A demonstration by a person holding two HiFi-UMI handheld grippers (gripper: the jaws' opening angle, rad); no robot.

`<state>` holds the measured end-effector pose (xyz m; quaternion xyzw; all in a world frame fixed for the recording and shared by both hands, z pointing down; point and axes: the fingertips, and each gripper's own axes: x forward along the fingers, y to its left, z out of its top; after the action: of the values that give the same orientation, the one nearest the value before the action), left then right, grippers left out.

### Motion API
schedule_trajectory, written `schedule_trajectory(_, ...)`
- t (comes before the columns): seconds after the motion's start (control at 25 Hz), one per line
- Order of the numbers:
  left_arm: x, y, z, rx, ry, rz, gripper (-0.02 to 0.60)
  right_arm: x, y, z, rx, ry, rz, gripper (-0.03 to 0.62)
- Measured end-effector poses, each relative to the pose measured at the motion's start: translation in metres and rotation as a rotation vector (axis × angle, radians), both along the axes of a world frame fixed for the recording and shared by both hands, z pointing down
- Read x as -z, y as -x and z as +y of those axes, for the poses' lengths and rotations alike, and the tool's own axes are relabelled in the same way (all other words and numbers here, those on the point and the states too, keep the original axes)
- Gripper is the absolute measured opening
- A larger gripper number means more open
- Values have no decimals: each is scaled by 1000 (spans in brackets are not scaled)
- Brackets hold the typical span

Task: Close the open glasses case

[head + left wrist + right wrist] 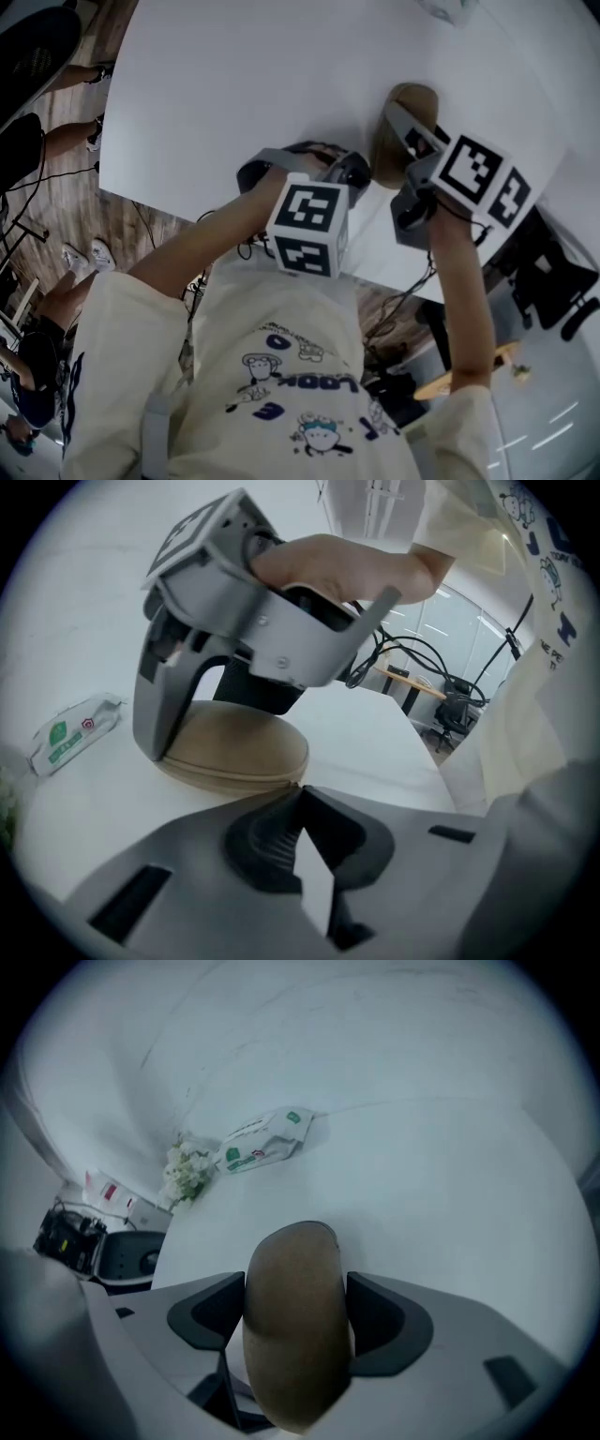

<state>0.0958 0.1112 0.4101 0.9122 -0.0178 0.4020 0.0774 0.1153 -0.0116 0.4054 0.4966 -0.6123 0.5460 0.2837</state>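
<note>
The cream printed shirt [281, 394] fills the lower head view. Glasses case [244, 747]: tan, oval, smooth-skinned, its two shells lying together along a visible seam. It rests flat on the white bench [234, 84], near the front edge. The right hand-held gripper [295, 1312] clamps it across its width, grey jaws pressed on both flanks. The left hand-held gripper [300, 794] is empty, jaw tips together just beside the case's rim. Both forearms reach forward, the left [206, 239] angled inward.

The shirt [281, 375] print seems to read "LOOK", upside down.
</note>
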Motion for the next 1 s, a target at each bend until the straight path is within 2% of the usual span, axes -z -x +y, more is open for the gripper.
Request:
schedule_trajectory(0.16, -6, -7, 12, 102, 39, 2, 2, 2, -12, -6, -181, 0, -1, 334)
schedule_trajectory(0.44, -11, -7, -12, 310, 45, -11, 2, 1, -60, 0, -668, 27, -31, 333)
schedule_trajectory(0.52, -10, -3, -16, 336, 33, -15, 2, 2, -64, 2, -757, 37, -51, 333)
schedule_trajectory(0.6, -9, -1, -18, 348, 29, -15, 2, 1, -67, 3, -793, 43, -65, 333)
schedule_trajectory(0.64, -9, 0, -18, 346, 33, -13, 2, -1, -68, 3, -784, 44, -66, 333)
schedule_trajectory(0.72, -10, 1, -19, 335, 49, -6, 2, 0, -66, -2, -702, 22, -59, 334)
schedule_trajectory(0.88, -12, 12, -30, 341, 72, -3, 2, 22, -63, -13, -423, -131, -10, 334)
schedule_trajectory(1.0, -13, 31, -43, 358, 62, -12, 2, 38, -57, -4, -234, -157, -51, 334)
